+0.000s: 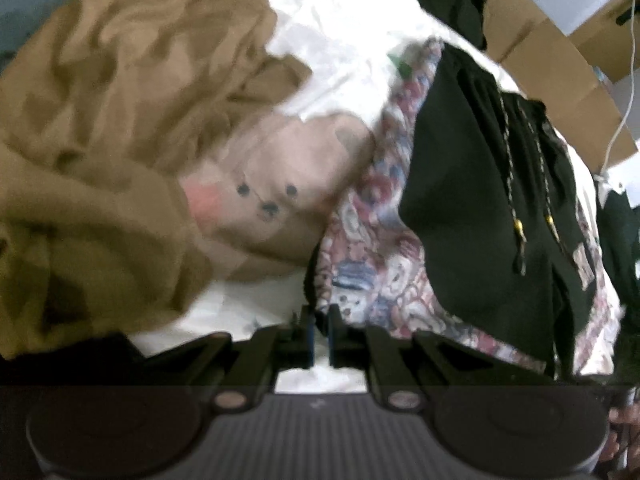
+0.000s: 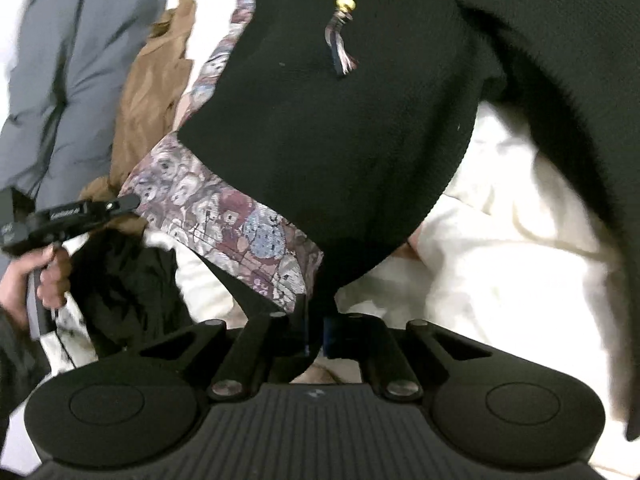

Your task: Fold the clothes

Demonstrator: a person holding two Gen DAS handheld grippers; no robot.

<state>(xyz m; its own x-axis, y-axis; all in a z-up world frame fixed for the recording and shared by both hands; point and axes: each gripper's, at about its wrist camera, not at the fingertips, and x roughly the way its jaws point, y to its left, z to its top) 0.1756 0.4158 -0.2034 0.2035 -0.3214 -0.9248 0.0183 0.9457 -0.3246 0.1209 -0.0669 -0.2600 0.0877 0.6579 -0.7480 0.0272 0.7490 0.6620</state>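
A black hoodie [image 1: 480, 200] with a bear-patterned lining [image 1: 372, 248] and gold-beaded drawstrings [image 1: 516, 216] hangs stretched over the clothes pile. My left gripper [image 1: 320, 328] is shut on the lining's lower edge. In the right wrist view the same hoodie [image 2: 340, 140] fills the middle, its lining [image 2: 240, 224] running down to my right gripper [image 2: 316, 328], which is shut on the hem corner. The left gripper [image 2: 130, 201] shows at the left, held by a hand [image 2: 52, 276], its tip at the lining's far edge. One drawstring tassel [image 2: 344, 12] dangles at the top.
A crumpled brown garment [image 1: 120, 100], a pink shirt with a bear face [image 1: 272, 184] and a white garment [image 1: 340, 40] lie under the hoodie. Cardboard boxes [image 1: 560, 52] and a white cable [image 1: 624, 112] stand behind. A grey puffy jacket [image 2: 60, 60] and white bedding [image 2: 520, 240] flank the hoodie.
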